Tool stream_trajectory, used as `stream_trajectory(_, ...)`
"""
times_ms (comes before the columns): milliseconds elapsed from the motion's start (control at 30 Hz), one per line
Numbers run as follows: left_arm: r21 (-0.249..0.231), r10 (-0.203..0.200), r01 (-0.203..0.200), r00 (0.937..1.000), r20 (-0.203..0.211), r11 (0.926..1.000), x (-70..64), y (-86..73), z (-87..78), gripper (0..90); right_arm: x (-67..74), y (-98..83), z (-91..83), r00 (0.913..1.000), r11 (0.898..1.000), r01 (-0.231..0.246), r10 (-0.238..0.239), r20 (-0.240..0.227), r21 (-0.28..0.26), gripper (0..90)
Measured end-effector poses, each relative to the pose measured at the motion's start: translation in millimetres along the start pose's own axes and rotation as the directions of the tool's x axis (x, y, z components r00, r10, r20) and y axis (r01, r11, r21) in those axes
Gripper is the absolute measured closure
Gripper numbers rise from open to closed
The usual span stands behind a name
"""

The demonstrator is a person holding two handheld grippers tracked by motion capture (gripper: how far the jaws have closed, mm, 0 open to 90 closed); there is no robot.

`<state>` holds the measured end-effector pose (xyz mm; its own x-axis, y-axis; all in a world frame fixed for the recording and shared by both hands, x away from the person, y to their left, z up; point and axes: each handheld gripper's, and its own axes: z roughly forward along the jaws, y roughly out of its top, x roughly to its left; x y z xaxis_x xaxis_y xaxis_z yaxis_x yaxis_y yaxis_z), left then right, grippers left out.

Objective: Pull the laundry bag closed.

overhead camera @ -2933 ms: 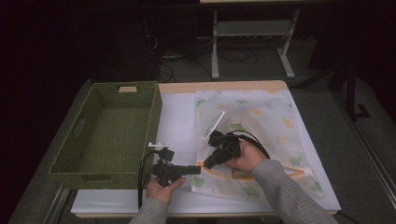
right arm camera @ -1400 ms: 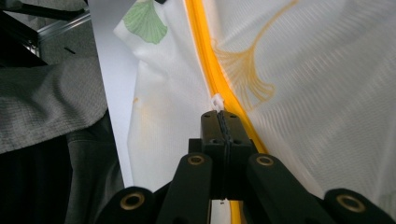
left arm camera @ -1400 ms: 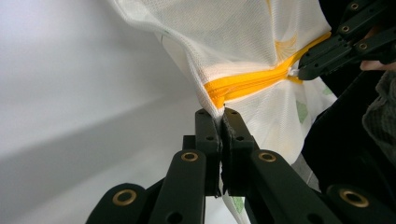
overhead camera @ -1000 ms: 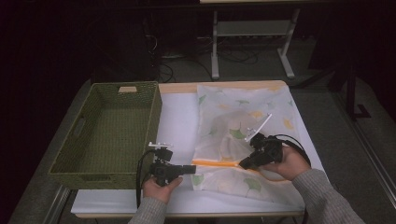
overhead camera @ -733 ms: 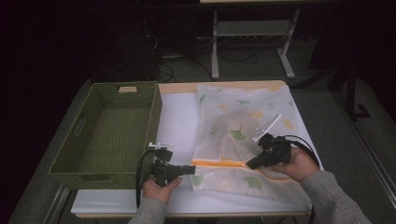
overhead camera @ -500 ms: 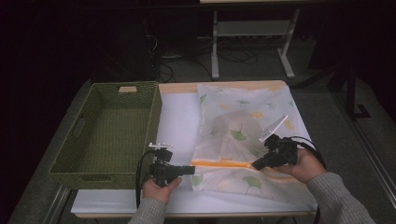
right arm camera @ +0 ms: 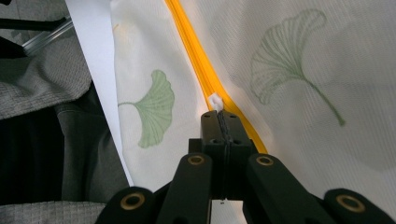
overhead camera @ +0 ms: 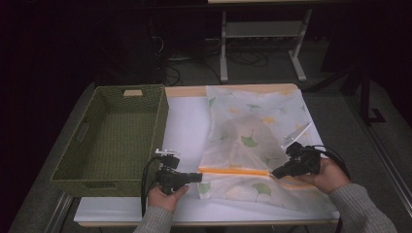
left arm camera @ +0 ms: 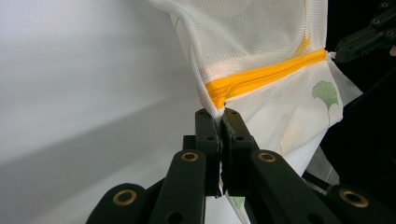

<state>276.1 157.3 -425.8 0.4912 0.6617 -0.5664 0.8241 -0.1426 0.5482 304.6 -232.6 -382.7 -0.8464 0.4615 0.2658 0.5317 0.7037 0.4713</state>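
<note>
On the white table (overhead camera: pixel 184 121), just right of the green basket (overhead camera: pixel 111 136), the mesh bag (overhead camera: pixel 252 141) is pinned at its zipper's end by the closed left gripper (overhead camera: pixel 199 177) (as an anchor), while the zipper pull (right arm camera: pixel 215 101) is clamped in the closed right gripper (overhead camera: pixel 275 172), so the zipping step appears in hand, and a steady pull along the orange zipper (overhead camera: pixel 235 171) is called for next.

We wear grey knit sleeves (overhead camera: pixel 357 206). Our left gripper (overhead camera: pixel 196 177) and right gripper (overhead camera: pixel 277 171) are black, with brass-ringed pivots and small screws; black cables trail beside the green basket (overhead camera: pixel 97 160).
</note>
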Motion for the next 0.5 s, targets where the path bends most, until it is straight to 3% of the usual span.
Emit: stream_trajectory(500, 0.006, 0.009, -0.009, 0.9999, -0.013, 0.9999, -1.1, 0.1, -1.0, 87.1, -11.0, -23.2, -3.3, 0.9991, 0.999, -0.041, 0.041, 0.012, -0.002, 89.7)
